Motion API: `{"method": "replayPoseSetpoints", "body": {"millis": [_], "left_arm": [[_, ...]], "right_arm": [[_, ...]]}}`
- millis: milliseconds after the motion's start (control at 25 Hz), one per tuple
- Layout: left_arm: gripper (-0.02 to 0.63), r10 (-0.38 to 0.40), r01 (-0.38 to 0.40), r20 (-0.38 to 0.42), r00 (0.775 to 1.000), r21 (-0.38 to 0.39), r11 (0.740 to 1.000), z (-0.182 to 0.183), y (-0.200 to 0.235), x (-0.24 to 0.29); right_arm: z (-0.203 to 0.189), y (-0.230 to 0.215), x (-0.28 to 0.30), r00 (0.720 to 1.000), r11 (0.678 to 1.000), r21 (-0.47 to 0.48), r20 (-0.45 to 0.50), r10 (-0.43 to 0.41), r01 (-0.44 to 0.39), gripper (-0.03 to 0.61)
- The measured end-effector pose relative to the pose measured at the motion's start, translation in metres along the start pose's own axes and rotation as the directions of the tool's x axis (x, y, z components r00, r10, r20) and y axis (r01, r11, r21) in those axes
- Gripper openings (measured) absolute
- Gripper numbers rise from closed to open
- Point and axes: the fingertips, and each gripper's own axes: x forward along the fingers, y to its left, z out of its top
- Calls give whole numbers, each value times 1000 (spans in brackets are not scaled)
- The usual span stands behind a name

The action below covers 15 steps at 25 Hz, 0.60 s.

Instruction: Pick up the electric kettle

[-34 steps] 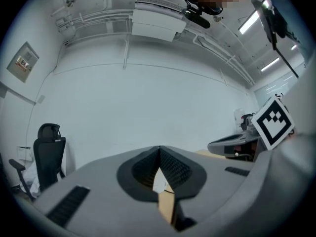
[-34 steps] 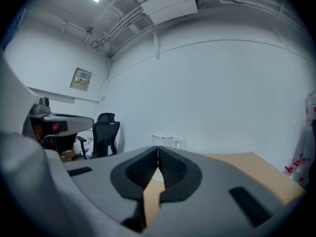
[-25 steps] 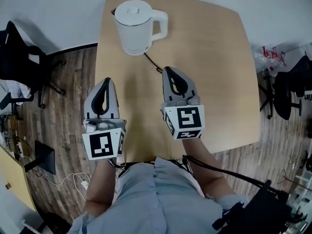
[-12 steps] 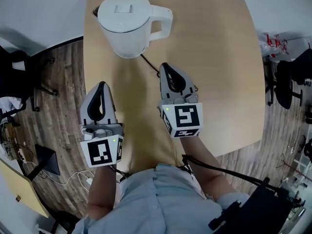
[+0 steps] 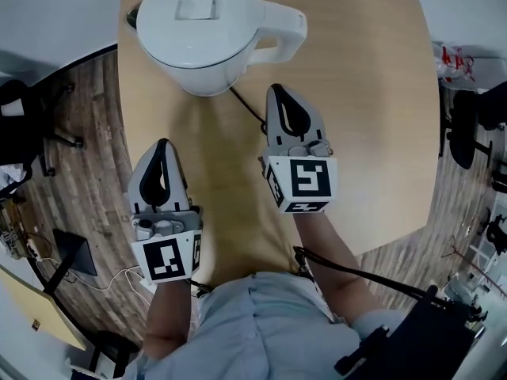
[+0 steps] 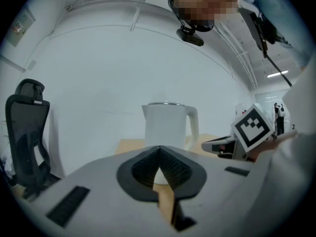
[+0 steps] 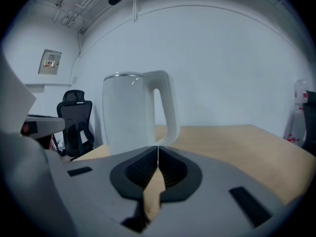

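So far nothing lifted. Electric kettle [image 5: 198, 34] stands upright at the table's [image 5: 372, 117] far left, its handle [image 5: 289, 30] turned rightward. Left claw [image 5: 162, 143] and right claw [image 5: 279, 90] are both clenched and empty, near but apart from it. Remaining: open, reach handle, grip, raise.

You wear a light blue buttoned shirt [image 5: 261, 323]. Your left gripper [image 5: 162, 146] and right gripper [image 5: 280, 93] are pale grey shells with black ribbed pads, each carrying a white cube printed with black square markers. A black cable [image 5: 356, 277] trails from the right one.
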Motion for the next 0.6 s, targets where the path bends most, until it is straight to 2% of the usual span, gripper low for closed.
{"method": "replayPoseSetpoints", "body": {"millis": [440, 600], "left_arm": [[0, -5, 4, -27, 1000, -57, 998, -15, 6, 10], [0, -3, 1, -29, 1000, -70, 998, -18, 8, 10]], "right_arm": [[0, -16, 20, 997, 997, 13, -42, -69, 70, 7], [5, -19, 22, 997, 997, 13, -37, -71, 71, 159]]}}
